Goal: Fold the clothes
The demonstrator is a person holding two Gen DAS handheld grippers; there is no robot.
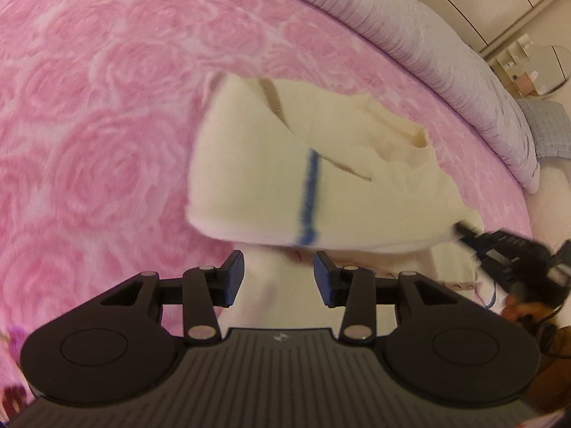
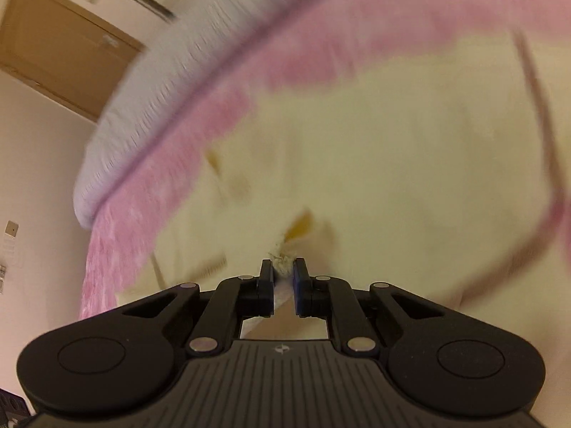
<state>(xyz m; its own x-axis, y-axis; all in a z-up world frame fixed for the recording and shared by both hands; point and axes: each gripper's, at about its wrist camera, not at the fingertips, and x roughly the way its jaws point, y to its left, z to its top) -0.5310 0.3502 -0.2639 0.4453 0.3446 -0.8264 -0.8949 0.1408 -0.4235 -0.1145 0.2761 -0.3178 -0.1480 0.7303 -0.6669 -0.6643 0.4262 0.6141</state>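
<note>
A cream garment [image 1: 285,174] with a blue stripe and brown trim lies partly folded on the pink rose-patterned bed cover [image 1: 89,125]. My left gripper [image 1: 279,271] is open and empty, just in front of the garment's near folded edge. My right gripper [image 2: 283,274] is shut on a bunched edge of the cream garment [image 2: 392,160]. It also shows in the left wrist view [image 1: 464,230], at the garment's right corner. The right wrist view is blurred by motion.
A grey-lilac ribbed quilt [image 1: 428,50] runs along the far edge of the bed. Beyond it are cupboards and a round mirror [image 1: 546,67]. In the right wrist view a brown door [image 2: 60,46] and a wall stand to the left.
</note>
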